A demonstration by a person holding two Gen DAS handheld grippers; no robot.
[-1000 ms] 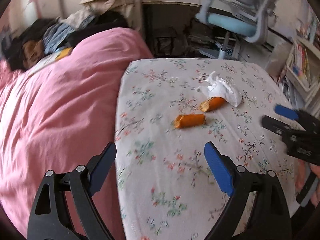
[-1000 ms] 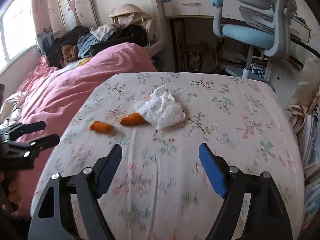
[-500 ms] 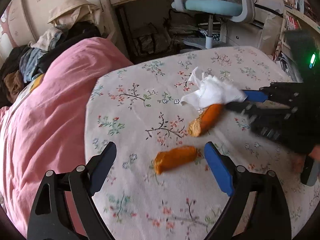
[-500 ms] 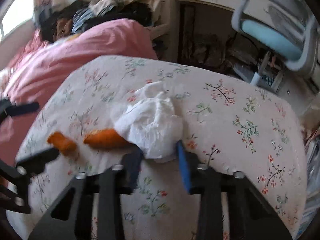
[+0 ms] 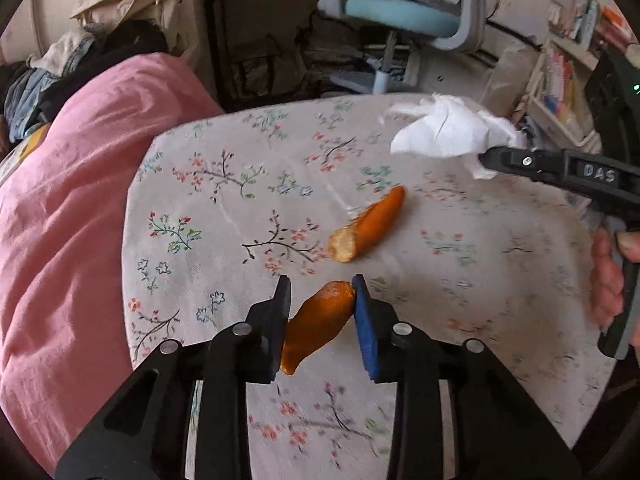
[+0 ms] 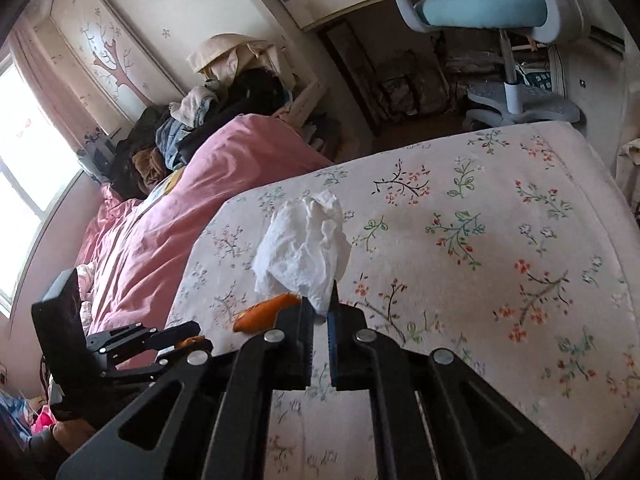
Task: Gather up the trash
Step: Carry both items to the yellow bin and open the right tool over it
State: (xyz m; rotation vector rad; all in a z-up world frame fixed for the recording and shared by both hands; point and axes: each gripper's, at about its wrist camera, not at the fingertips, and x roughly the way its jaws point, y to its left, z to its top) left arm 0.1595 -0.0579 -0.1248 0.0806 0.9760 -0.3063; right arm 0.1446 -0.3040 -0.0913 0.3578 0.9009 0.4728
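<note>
Your left wrist camera looks steeply down, close over the floral sheet (image 5: pixel 224 216), toward the far desk chair (image 5: pixel 400 16). Your right wrist camera tilts, also close, facing the same chair. Both share sheet, pink duvet (image 6: pixel 192 216) and tissue (image 6: pixel 304 248).

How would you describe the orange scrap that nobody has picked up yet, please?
On the floral bedsheet, beside the pink duvet, lie two orange peel pieces. The free one lies bare in the middle, its pale torn end showing; the other orange piece sits between the left hand-held gripper fingers.
</note>
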